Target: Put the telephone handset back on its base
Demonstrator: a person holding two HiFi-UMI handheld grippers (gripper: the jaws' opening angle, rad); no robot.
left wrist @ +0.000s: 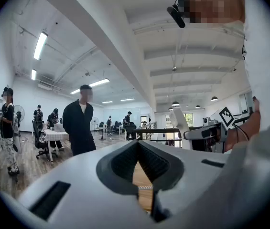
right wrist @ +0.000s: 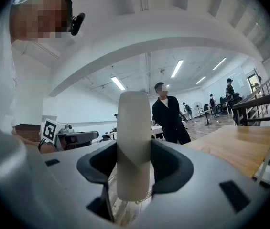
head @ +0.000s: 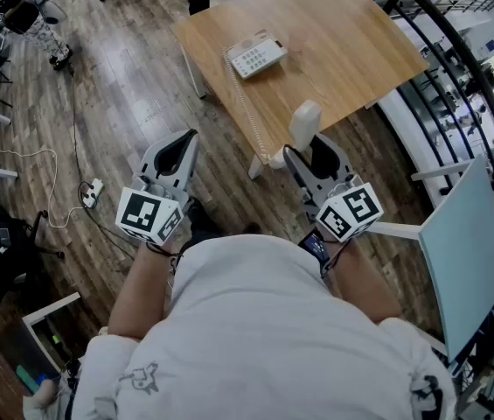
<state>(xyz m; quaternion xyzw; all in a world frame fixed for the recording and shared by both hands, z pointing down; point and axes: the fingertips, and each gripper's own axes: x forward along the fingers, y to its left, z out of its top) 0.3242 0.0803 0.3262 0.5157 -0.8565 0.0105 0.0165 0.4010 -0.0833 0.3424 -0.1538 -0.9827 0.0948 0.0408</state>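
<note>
The cream telephone base (head: 255,57) with its keypad lies on the wooden table (head: 343,51), near the left edge. A coiled cord (head: 248,112) runs from it off the table's front edge to the cream handset (head: 304,122). My right gripper (head: 305,147) is shut on the handset, which stands upright between the pads (right wrist: 134,142) in front of the table, above the floor. My left gripper (head: 190,138) hovers to the left over the floor, its jaws closed together with nothing in them (left wrist: 137,144).
A pale chair (head: 461,243) stands at the right, with a dark curved railing (head: 456,51) behind it. On the floor at the left lie a power strip and cable (head: 92,192). A person in black (left wrist: 80,125) stands beyond the table.
</note>
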